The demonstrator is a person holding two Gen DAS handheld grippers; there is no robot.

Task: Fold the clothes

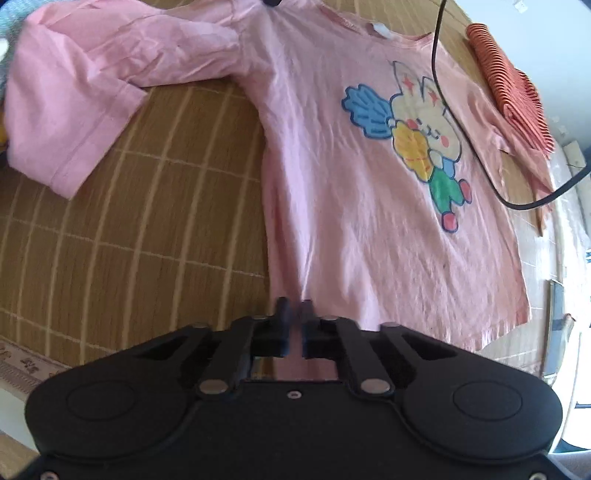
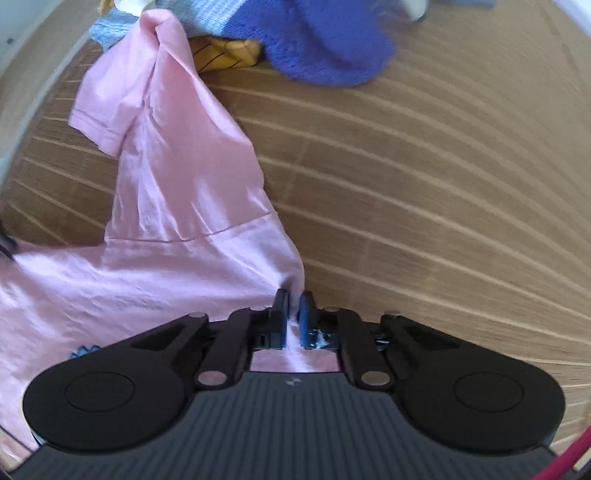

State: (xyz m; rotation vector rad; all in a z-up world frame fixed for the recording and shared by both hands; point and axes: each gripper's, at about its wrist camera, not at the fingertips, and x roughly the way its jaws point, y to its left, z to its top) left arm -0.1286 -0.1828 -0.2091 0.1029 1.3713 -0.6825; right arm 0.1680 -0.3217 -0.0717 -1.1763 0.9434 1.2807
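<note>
Two grippers are in view, one per camera, and each has its fingers drawn together on pink cloth. The left gripper pinches the bottom hem of the pink T-shirt, which lies spread front-up on the bamboo mat; the hem corner itself is hidden behind the fingers. The right gripper is clamped on an edge of the same shirt near the underarm, below the sleeve, though the exact spot of the grip is covered by the fingers and the view is smeared by motion blur.

One cartoon rabbit print shows on the chest. One black cable hangs across the shirt in the left view, both ends cut off by the frame. One orange striped garment lies beside the far sleeve. In the right view one blue knitted garment, a pale blue knit and a yellow item are heaped past the sleeve, all partly cut off and blurred.

Straw-coloured mat with pale stitched lines covers everything beneath.
</note>
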